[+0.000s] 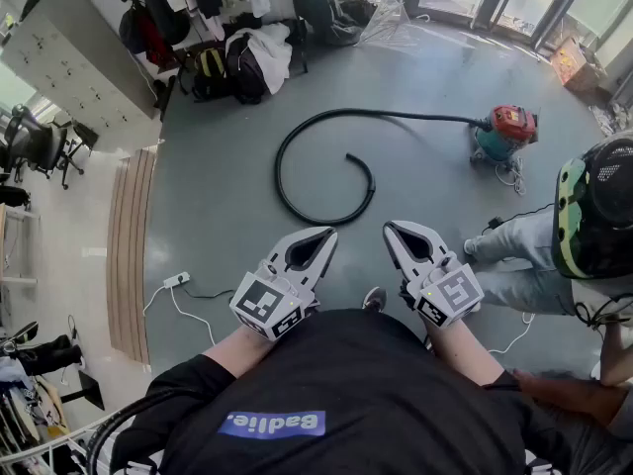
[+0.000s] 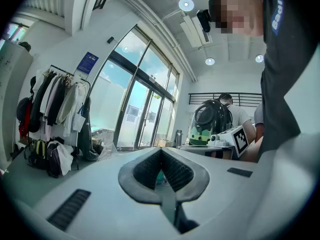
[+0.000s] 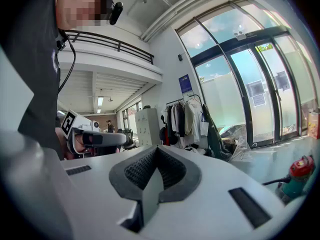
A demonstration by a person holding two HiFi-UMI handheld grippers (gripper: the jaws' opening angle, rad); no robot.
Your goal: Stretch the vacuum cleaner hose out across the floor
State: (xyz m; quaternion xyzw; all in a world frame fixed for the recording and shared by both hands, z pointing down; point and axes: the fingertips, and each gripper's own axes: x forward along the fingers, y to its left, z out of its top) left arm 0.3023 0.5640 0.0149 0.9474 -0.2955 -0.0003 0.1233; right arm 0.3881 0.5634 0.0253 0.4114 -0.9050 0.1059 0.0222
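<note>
A black vacuum hose lies curled in a loop on the grey floor, its free end inside the curl. It runs right to a red and teal vacuum cleaner, also seen in the right gripper view. My left gripper and right gripper are held side by side in front of the person's chest, above the floor and short of the hose. Both are shut with nothing between the jaws. The left gripper and the right gripper each point level across the room.
Bags and clothes are piled at the back by a coat rack. A second person crouches at the right. A power strip with white cable lies left of me, beside wooden slats. Glass doors stand beyond.
</note>
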